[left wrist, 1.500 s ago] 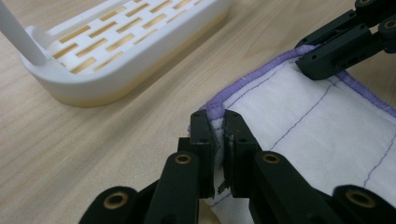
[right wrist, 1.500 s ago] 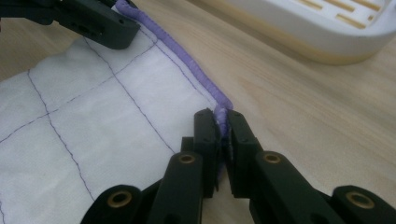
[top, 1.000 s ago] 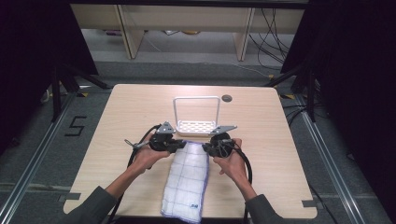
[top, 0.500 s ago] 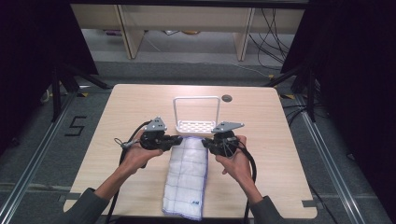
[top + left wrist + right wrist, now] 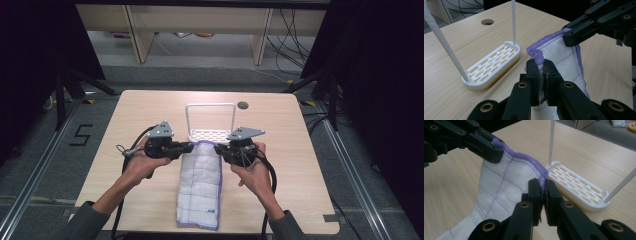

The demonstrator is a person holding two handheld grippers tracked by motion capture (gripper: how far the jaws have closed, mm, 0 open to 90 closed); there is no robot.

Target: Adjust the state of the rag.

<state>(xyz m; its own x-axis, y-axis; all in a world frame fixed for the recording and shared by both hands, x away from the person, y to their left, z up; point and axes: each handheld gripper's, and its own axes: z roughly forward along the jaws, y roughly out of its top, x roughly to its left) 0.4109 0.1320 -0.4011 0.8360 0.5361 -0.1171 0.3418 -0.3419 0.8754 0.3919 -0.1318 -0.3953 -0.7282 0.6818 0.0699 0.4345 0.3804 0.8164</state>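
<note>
1. Cloth (image 5: 200, 182), white, quilted and edged in purple, lies lengthwise down the wooden table (image 5: 310, 165) in the high view. Its far end is raised just in front of the white rack (image 5: 210, 125), and its near end reaches the table edge closest to me. My left gripper (image 5: 184, 147) pinches the far left corner and my right gripper (image 5: 221, 149) the far right corner, each held in one of my hands on either side of the cloth.

2. In the left gripper view, my left gripper (image 5: 541, 65) has its jaws clamped on the cloth (image 5: 560, 61), the purple hem bunched just above them. The rack (image 5: 492, 63), a slotted base with thin upright rods, stands on the table beside that corner. My right gripper (image 5: 571, 35) grips the hem farther off.

3. In the right gripper view, my right gripper (image 5: 543, 185) is pressed together on the purple hem of the cloth (image 5: 504, 187). The rack (image 5: 579, 188) sits just beyond it. My left gripper (image 5: 495, 153) is closed on the other corner, and the hem sags between the two.
</note>
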